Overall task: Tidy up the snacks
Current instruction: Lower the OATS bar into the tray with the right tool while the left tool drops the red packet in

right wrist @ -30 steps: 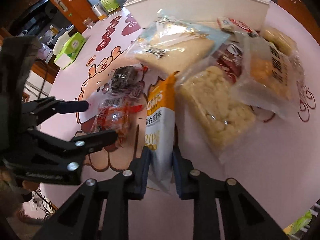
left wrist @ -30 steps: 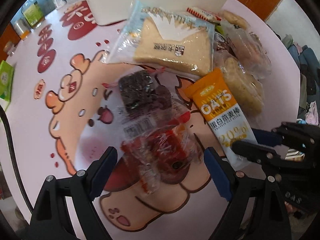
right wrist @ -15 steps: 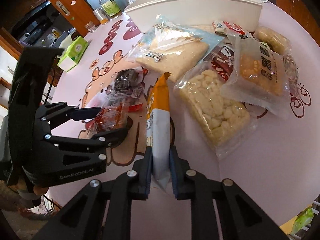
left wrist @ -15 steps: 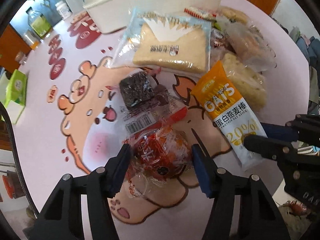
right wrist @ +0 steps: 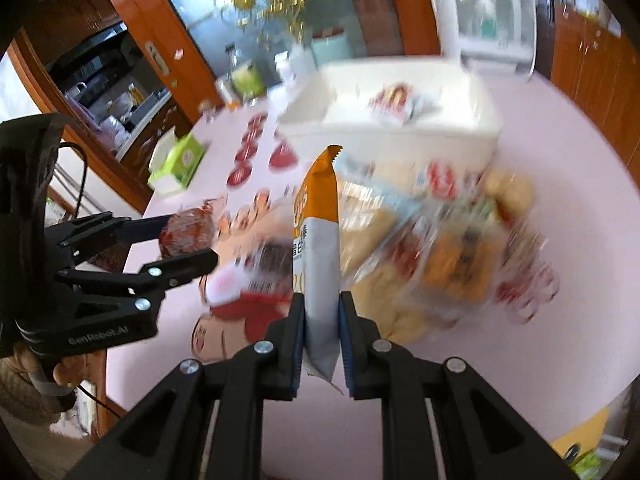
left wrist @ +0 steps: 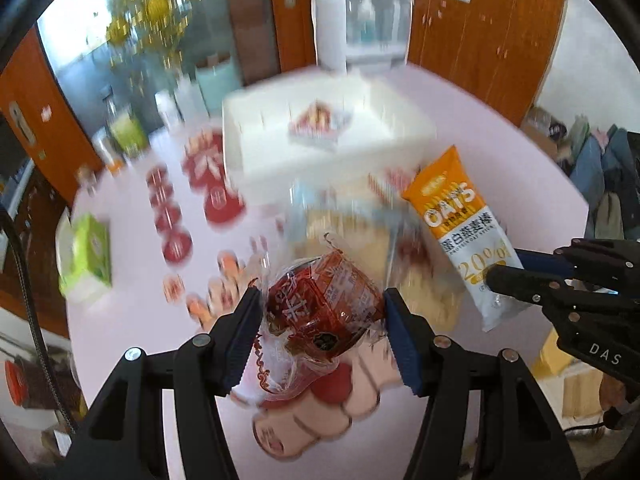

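My left gripper (left wrist: 322, 332) is shut on a red-wrapped snack (left wrist: 324, 312) and holds it above the pink table; it also shows in the right wrist view (right wrist: 186, 232). My right gripper (right wrist: 322, 332) is shut on the lower end of an orange and white oats bar (right wrist: 318, 240), held upright; the bar also shows in the left wrist view (left wrist: 460, 228). A white bin (left wrist: 260, 160) stands beyond, with one red and white packet (left wrist: 320, 120) inside. It also shows in the right wrist view (right wrist: 440, 136).
Several bagged snacks (right wrist: 440, 248) lie blurred on the table in front of the bin. A green tissue box (left wrist: 86, 256) sits at the left. Bottles and jars (left wrist: 120, 136) stand at the back left. A white appliance (left wrist: 362, 28) stands behind the bin.
Both grippers have lifted their snacks off the table and tilted up toward the bin. The left gripper closed on the red snack during the last second.
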`<state>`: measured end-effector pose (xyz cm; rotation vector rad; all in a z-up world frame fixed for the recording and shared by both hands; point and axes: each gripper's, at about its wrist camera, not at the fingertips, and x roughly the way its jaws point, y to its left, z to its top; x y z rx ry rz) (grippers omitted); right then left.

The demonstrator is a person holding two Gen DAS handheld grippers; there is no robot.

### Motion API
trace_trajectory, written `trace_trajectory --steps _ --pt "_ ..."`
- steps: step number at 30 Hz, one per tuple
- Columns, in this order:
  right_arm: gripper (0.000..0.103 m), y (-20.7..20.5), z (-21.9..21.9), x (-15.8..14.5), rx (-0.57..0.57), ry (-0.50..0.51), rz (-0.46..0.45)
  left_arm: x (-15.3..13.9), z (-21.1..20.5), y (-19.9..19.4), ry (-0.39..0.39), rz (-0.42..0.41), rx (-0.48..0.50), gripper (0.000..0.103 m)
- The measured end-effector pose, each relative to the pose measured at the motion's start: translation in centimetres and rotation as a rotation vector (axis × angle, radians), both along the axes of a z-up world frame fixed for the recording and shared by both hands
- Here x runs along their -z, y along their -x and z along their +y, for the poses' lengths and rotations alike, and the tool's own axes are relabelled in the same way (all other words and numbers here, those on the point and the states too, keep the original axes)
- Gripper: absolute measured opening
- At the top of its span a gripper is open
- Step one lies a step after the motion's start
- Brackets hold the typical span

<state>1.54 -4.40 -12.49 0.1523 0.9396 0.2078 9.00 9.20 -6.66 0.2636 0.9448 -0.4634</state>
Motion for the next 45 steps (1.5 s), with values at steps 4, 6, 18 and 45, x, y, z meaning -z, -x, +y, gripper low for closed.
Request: trace_trajectory --steps 4,6,18,45 --pt "0.016 -2.2 -1.9 -4.0 0.01 0.051 -0.08 -4.2 -1.7 -2.8 0.022 -0.098 -0.033 0.06" --pt "0.016 -3.9 -3.1 -6.1 0.013 0.074 -0.128 -5.6 -2.6 -4.4 0.023 -0.134 -0.06 0.06" --pt "0.017 -13.8 -8.7 -11.4 0.032 0.11 -0.251 -8.0 -7.0 -14.2 0.039 -0.183 -0.227 0.06" --pt "0.048 -22.7 -10.5 -5.7 -0.003 0.105 -0.093 -3.6 -8.6 -20.1 0.046 -0.117 -0.368 0.099"
